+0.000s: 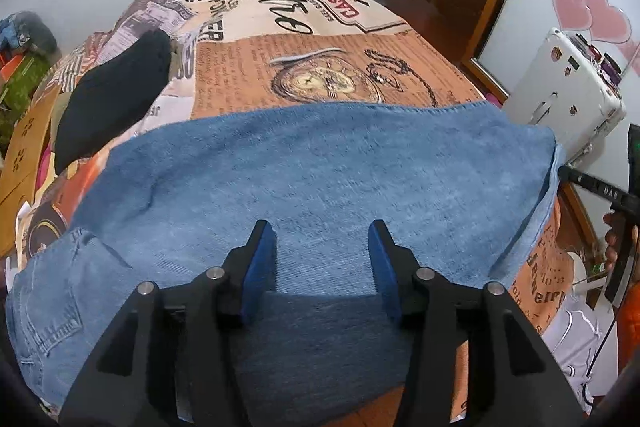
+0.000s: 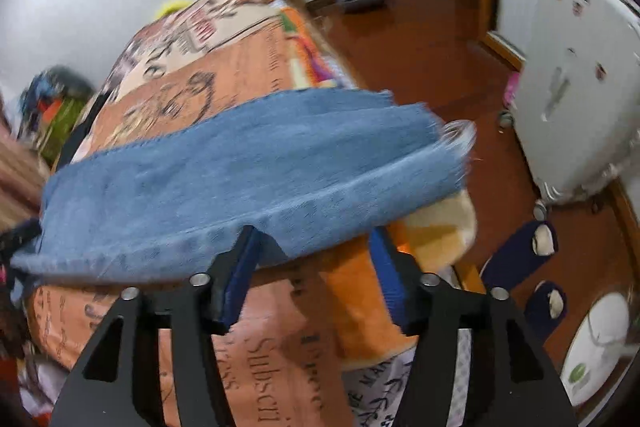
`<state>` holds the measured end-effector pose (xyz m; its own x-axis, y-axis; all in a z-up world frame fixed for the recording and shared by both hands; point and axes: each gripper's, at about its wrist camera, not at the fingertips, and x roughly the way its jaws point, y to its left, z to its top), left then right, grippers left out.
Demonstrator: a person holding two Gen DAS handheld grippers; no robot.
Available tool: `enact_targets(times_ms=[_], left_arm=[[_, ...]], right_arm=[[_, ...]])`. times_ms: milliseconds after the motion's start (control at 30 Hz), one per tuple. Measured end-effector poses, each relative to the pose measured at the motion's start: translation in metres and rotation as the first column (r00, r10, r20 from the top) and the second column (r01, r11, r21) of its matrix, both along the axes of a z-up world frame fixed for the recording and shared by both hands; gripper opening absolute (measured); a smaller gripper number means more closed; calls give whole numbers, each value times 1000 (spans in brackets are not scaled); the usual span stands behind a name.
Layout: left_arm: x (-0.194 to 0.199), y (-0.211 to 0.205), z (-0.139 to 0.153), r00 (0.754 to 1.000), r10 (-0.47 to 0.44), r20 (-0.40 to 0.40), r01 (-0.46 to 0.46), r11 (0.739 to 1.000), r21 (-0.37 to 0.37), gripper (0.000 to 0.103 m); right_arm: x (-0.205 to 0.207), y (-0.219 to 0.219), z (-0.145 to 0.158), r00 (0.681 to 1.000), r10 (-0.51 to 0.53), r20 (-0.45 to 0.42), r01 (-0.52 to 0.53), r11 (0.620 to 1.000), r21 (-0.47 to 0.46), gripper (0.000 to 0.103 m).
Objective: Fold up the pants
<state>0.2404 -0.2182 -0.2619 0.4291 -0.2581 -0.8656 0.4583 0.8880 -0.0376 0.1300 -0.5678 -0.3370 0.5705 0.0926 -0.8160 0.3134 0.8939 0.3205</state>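
Blue denim pants [image 1: 320, 179] lie flat across the near end of the bed, waist and back pocket at the left, legs running right. My left gripper [image 1: 322, 235] is open, hovering over the middle of the pants and holding nothing. In the right wrist view the pants [image 2: 248, 171] show with frayed leg hems at the right. My right gripper [image 2: 316, 239] is open at the near edge of the legs, its jaws either side of the cloth edge. The right gripper [image 1: 592, 187] also shows in the left wrist view at the pants' right edge.
The bed has an orange newspaper-print cover [image 1: 320, 67]. A black garment [image 1: 112, 95] lies on its left side. A white fridge [image 2: 580, 99] stands right of the bed on the red floor [image 2: 420, 39]. Dark slippers [image 2: 524, 259] and a white fan [image 2: 596, 339] lie near the bed corner.
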Motion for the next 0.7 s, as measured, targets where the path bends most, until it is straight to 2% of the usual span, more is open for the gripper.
enact_targets(times_ms=[67,200,333,500,567,600,633,667,700], left_arm=[[-2,-2,-2,1000,2,12,-2,1000,7,51],[-2,-3,-3,1000,11,16,-11,1000,6,53],[-4,-5,-4,999,9,30,-9,1000,15,54],[-4,-5,-4,999,15,34,-15,1000,18,54],[-4,-6,-4,999,16,37,-17,1000,20,54],[-4,-6,-4,999,16,39,-17,1000,24,54],[-4,-7,-4,999,15,40,-16,999,28,54],[-4,-8,-4,999,14,40,-15,999,30,54],[-5,-9,-4,999,14,41,-15,999,31,54]], right_arm=[[-1,-10,-3,999,-35,5,35,999,24,60],[3,-34,-14,993,-121,-7,122,988,98,60],[9,-52,-24,978,-209,-13,208,960,186,60],[24,-55,-38,975,-217,-47,222,953,204,59],[28,-54,-38,978,-207,-34,210,957,198,38],[30,-54,-35,979,-204,-28,205,961,185,33],[33,-55,-30,980,-200,-18,201,965,172,21],[36,-57,-25,982,-190,-1,188,968,165,15],[39,-60,-19,984,-179,22,172,970,169,13]])
